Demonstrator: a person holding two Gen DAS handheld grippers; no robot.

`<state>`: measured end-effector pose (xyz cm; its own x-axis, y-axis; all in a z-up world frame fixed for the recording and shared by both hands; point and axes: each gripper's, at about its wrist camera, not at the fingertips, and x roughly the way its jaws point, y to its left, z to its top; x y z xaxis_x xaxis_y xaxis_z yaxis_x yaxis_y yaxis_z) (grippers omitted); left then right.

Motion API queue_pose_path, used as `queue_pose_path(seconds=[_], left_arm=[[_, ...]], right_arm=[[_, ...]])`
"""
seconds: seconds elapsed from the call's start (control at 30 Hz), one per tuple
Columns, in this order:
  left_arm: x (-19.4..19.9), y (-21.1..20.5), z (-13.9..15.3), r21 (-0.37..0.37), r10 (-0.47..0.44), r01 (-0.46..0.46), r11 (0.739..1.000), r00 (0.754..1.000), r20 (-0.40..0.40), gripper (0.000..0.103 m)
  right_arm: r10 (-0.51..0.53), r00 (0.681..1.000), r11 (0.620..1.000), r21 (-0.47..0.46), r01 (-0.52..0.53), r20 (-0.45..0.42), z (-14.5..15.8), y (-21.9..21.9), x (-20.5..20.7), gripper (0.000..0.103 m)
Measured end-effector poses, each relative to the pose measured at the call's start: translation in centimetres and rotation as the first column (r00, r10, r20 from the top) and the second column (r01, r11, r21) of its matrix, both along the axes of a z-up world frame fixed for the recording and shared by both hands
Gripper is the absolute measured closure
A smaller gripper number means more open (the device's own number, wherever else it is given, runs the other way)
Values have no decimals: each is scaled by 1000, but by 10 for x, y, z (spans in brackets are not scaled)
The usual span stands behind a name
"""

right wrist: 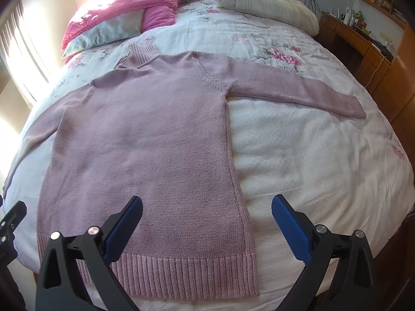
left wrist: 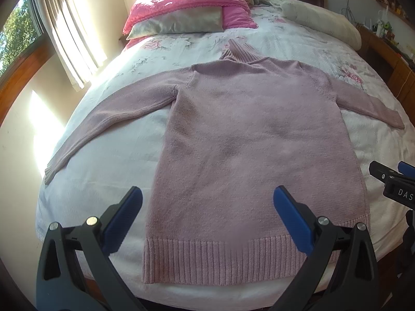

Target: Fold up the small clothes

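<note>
A pale pink knitted sweater point(left wrist: 249, 140) lies flat on the bed point(left wrist: 124, 155), collar toward the pillows and ribbed hem point(right wrist: 186, 274) at the near edge of the mattress. Both sleeves are spread out sideways. In the right wrist view the left sleeve runs off the frame's edge, so its cuff is cut off there; in the left wrist view that cuff point(left wrist: 50, 172) lies close to the bed's side. The collar looks folded or rumpled, though the far distance makes this hard to judge.

The left tool point(left wrist: 207, 202) hangs above the hem with its jaws spread wide, grasping nothing. The right tool point(right wrist: 207, 210) hangs over the sweater's right side seam, also released and empty; part of it shows at the right border of the left wrist view.

Bare white cover stays open to the right of the sweater body, below the right sleeve point(right wrist: 306, 93). A pink pillow point(right wrist: 124, 7) and a cream pillow point(right wrist: 267, 7) sit well apart from the sweater at the head.
</note>
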<state>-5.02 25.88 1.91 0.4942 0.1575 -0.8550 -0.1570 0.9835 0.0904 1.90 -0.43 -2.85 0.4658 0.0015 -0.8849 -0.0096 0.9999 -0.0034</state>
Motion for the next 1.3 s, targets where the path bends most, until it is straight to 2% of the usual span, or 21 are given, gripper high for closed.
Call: queue_pose_path(seconds=[1.1, 1.2, 1.3], left_arm=[[0, 1, -4, 0, -2, 2, 1000, 1000, -7, 3], [3, 0, -9, -18, -12, 12, 1000, 1000, 3, 3], [15, -6, -14, -69, -41, 44, 997, 999, 35, 3]], right_arm=[[2, 1000, 1000, 7, -2, -6, -1, -3, 1, 4], [10, 1000, 1000, 12, -10, -1, -2, -6, 4, 4], [32, 999, 999, 35, -33, 35, -2, -21, 14, 4]])
